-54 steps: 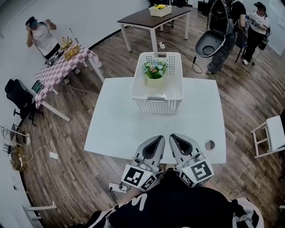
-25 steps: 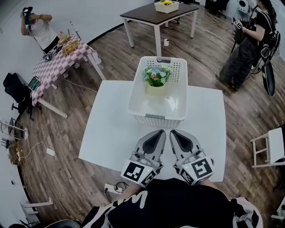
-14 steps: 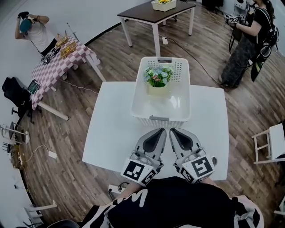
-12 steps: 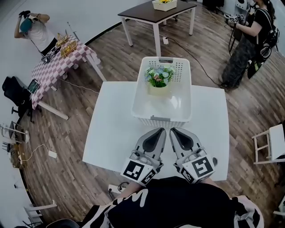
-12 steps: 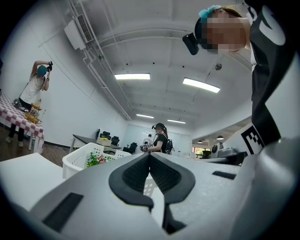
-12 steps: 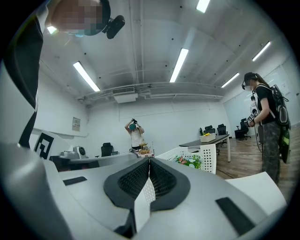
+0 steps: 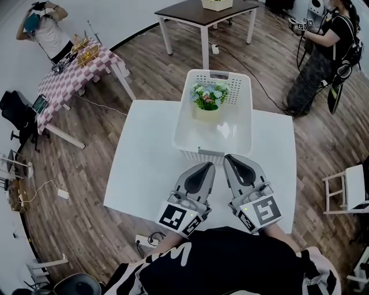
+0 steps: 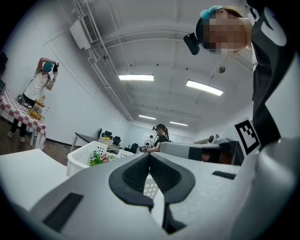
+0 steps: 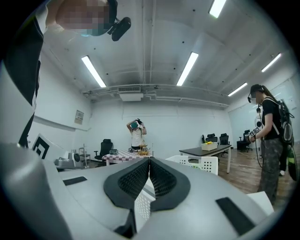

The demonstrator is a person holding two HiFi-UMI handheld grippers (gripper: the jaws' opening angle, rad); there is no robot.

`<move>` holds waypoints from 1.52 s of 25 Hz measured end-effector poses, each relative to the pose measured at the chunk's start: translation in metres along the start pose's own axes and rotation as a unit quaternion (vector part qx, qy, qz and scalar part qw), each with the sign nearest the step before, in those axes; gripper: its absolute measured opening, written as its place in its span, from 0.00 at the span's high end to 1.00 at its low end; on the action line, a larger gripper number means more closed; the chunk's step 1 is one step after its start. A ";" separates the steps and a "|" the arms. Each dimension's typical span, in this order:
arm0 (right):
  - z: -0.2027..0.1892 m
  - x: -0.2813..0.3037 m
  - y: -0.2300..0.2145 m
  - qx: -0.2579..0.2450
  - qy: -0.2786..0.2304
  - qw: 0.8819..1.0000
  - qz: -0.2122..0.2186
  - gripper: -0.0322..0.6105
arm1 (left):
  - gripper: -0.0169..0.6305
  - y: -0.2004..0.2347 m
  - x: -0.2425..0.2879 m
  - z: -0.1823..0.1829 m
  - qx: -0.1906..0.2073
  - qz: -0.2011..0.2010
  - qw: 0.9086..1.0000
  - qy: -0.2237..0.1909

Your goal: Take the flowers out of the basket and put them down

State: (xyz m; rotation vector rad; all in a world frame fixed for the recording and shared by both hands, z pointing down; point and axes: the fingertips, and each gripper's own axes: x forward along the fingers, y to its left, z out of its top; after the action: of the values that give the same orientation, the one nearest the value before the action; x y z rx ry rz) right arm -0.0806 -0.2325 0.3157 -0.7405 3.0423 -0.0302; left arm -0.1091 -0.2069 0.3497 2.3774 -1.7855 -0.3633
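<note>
A white plastic basket stands on the far half of the white table. Inside it, at its far end, sits a small pot of pink, white and green flowers. The flowers peek over the basket rim in the left gripper view. My left gripper and right gripper are both shut and hold nothing. They sit side by side just short of the basket's near wall. The basket also shows past the right gripper, and the left gripper points beside it.
A small round lid or cup lies on the table by my right gripper. Around the table are a checked-cloth table at left, a dark table behind, a white chair at right, and people standing at the far left and far right.
Both grippers have come forward toward the basket and now sit at its near wall. The flowers stay in the basket.
</note>
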 end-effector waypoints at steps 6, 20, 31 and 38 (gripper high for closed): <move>0.015 0.013 -0.006 -0.064 -0.002 0.998 0.013 0.92 | 0.97 0.006 -0.002 -0.002 -0.005 0.007 1.000 -0.003; 0.026 0.042 -0.016 -0.261 0.041 0.964 0.036 0.92 | 0.97 0.018 -0.018 0.001 -0.004 0.035 0.999 -0.006; 0.017 0.064 -0.021 -0.372 0.079 0.923 0.056 0.92 | 0.96 0.025 -0.029 0.001 -0.001 0.053 0.999 -0.007; 0.012 0.077 -0.021 -0.434 0.096 0.893 0.075 0.92 | 0.96 0.029 -0.039 0.003 0.000 0.072 0.997 -0.006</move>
State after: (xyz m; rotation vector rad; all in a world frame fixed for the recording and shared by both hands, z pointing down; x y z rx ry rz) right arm -0.1393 -0.2863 0.3039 -0.5009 3.1961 1.4019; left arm -0.1475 -0.1774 0.3588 2.2341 -1.9483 -0.3598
